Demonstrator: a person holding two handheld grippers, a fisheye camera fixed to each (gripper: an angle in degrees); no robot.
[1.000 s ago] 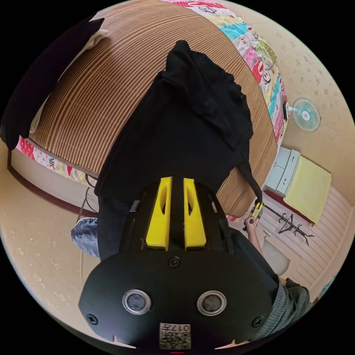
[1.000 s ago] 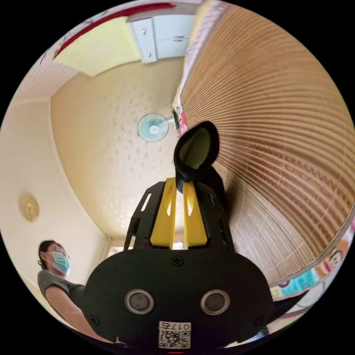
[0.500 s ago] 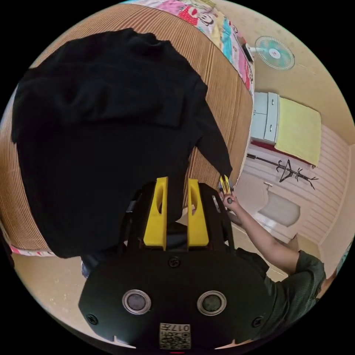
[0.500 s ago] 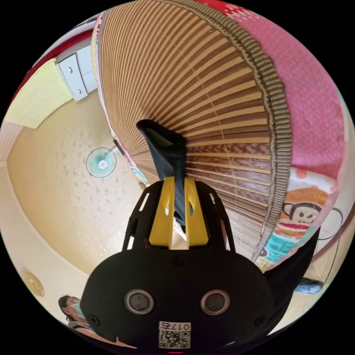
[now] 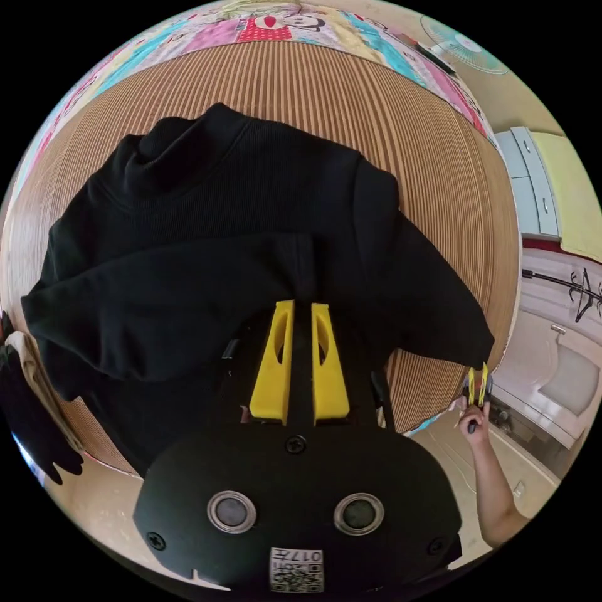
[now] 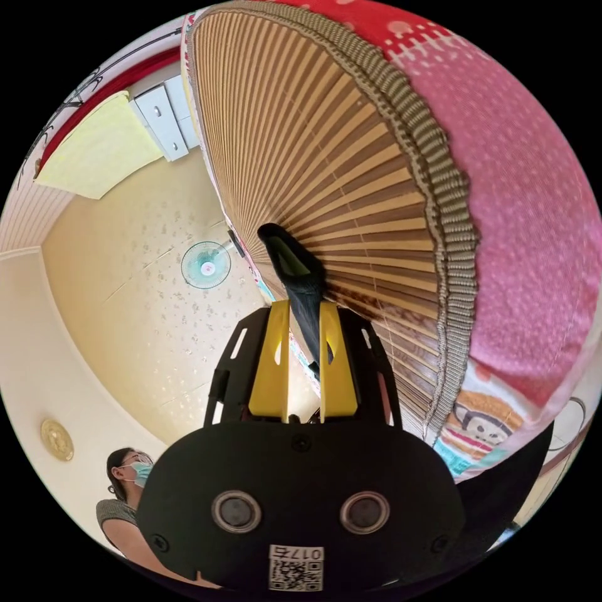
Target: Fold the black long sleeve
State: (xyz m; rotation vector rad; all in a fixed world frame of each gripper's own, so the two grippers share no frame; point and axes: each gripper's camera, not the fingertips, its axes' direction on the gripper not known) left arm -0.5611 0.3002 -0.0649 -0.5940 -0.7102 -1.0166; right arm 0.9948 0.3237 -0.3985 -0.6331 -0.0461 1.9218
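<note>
The black long sleeve [image 5: 238, 238] lies spread on a slatted bamboo mat [image 5: 433, 157] that covers a bed with a colourful patchwork sheet [image 5: 263, 25]. Its high collar points away from the left gripper view's camera, and one sleeve is folded across the body of the garment. The left gripper [image 5: 300, 313] has its yellow jaws drawn nearly together on black fabric at the near edge of the garment, pinching it. In the same view the right gripper [image 5: 476, 382] sits at the mat's corner, held by a hand [image 5: 473, 426], with the tip of the other sleeve caught between its jaws. In the right gripper view, that gripper [image 6: 303, 313] clamps a narrow strip of the black cuff [image 6: 295, 269], which rises from the jaws against the edge of the mat [image 6: 351, 157]. A standing fan [image 6: 205, 265] stands on the floor nearby.
</note>
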